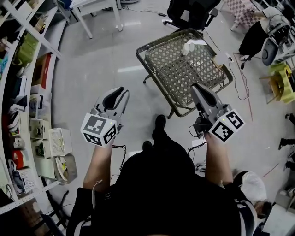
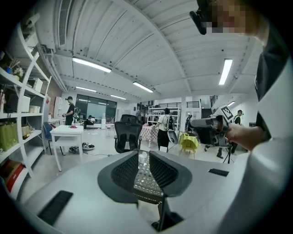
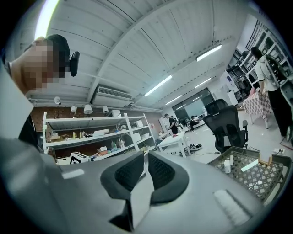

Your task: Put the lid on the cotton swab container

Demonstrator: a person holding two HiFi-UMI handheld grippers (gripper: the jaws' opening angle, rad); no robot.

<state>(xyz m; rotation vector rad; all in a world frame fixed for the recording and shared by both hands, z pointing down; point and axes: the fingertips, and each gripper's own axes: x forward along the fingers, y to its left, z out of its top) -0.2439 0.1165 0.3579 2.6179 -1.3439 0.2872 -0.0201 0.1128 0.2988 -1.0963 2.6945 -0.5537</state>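
A small white container (image 1: 186, 47) stands on a low mesh table (image 1: 166, 85) on the floor ahead of me. It also shows as a white container (image 3: 226, 165) in the right gripper view and, tiny, as a white container (image 2: 141, 158) through the gap of the left jaws. I cannot make out a lid. My left gripper (image 1: 120, 95) is held in the air short of the table, its jaws a narrow gap apart and empty. My right gripper (image 1: 195, 87) hovers over the table's near edge, jaws closed on nothing.
A pale strip (image 1: 199, 42) and a small wooden piece (image 1: 216, 60) lie on the mesh table. Shelves (image 1: 27, 115) with boxes line the left. A black office chair (image 1: 189, 14) stands beyond the table, and cables (image 1: 239, 87) run across the floor at right.
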